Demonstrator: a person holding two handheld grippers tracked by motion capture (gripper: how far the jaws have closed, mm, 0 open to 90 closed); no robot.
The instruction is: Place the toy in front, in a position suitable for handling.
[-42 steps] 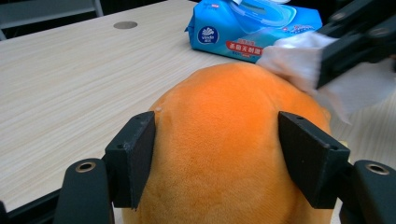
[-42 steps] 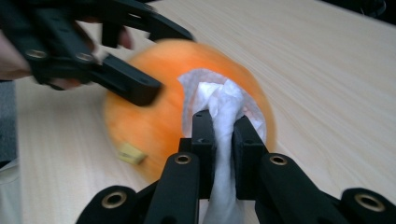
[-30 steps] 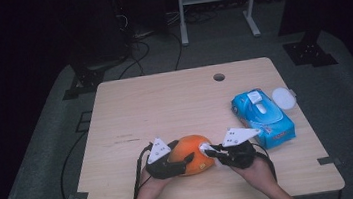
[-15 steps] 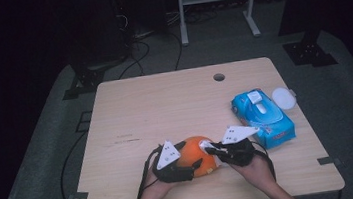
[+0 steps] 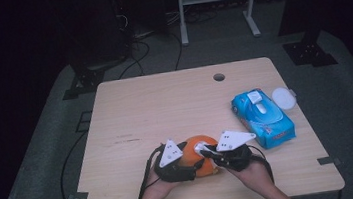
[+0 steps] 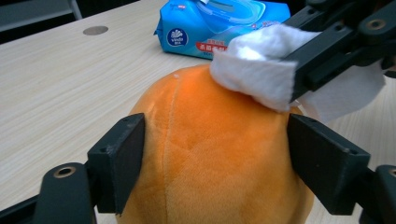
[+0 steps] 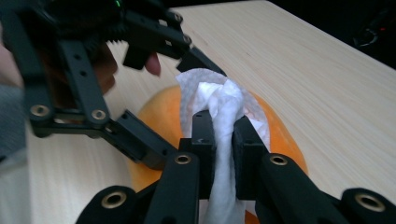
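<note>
An orange plush ball (image 5: pixel 196 146) rests on the table (image 5: pixel 165 106) near its front edge. My left gripper (image 5: pixel 196 163) holds it from the left. In the left gripper view, both pads (image 6: pixel 123 158) press the ball's (image 6: pixel 210 154) sides, and the jaws have just been closing on it. My right gripper (image 5: pixel 205 150) is shut on a crumpled white wipe (image 5: pixel 201 147) and presses it on the ball's top. In the right gripper view the wipe (image 7: pixel 219 100) sits pinched between the jaws of the right gripper (image 7: pixel 224 126), over the orange plush (image 7: pixel 280 135).
A blue pack of wet wipes (image 5: pixel 263 115) lies at the right of the table, with a round white lid (image 5: pixel 283 99) beside it at the table's right edge. A cable hole (image 5: pixel 219 77) sits near the far edge. Dark stands and cables surround the table.
My left gripper has shifted a little right and taken a new hold around the ball. The right gripper with the wipe has moved slightly on top of the ball.
</note>
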